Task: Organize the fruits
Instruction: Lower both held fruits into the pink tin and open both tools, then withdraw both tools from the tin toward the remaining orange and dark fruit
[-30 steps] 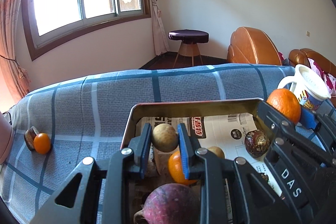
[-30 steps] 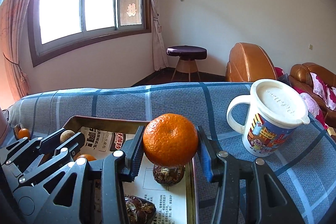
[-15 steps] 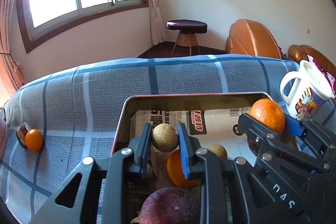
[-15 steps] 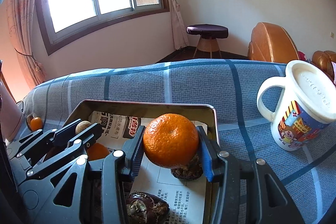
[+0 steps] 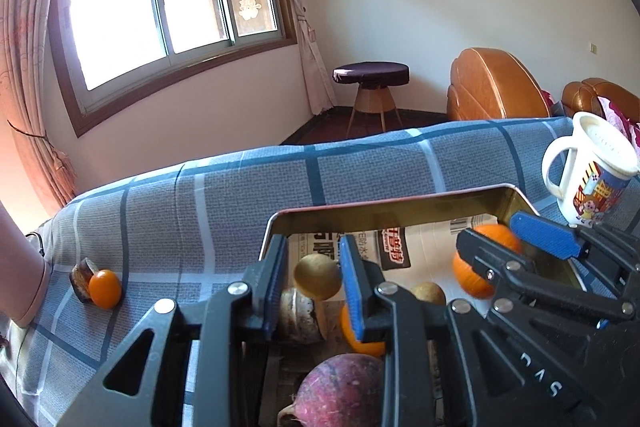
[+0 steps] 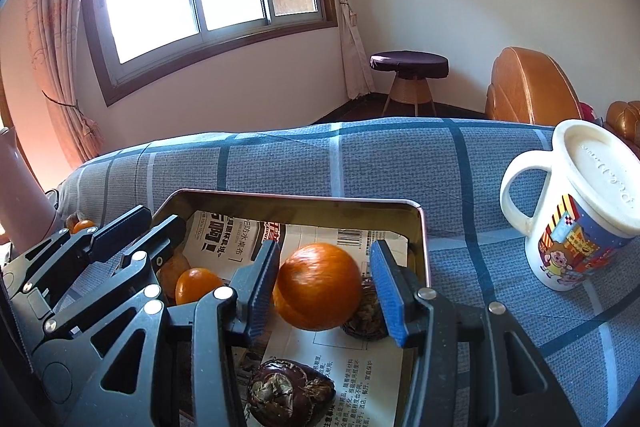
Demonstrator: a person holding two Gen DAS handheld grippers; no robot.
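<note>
Both grippers over the metal tray (image 6: 420, 223); fruit released.

Left gripper (image 5: 313, 285): jaws just been opening, slightly parted, the tan round fruit (image 5: 317, 281) loose and blurred between them over the tray. Right gripper (image 6: 324, 287): jaws apart, the orange (image 6: 318, 286) between them, clear of the right pad, on the tray's newspaper lining (image 6: 360, 367). A small orange fruit (image 5: 105, 288) lies on the plaid cloth (image 5: 224, 211), well left of the tray.

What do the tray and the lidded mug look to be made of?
Tray: apparently thin metal with a glossy gold finish; its walls reflect light and the rim is rolled, and printed paper lines the bottom. Mug: probably plastic, possibly ceramic; smooth white handle, printed cartoon wrap, matte cream lid.
</note>
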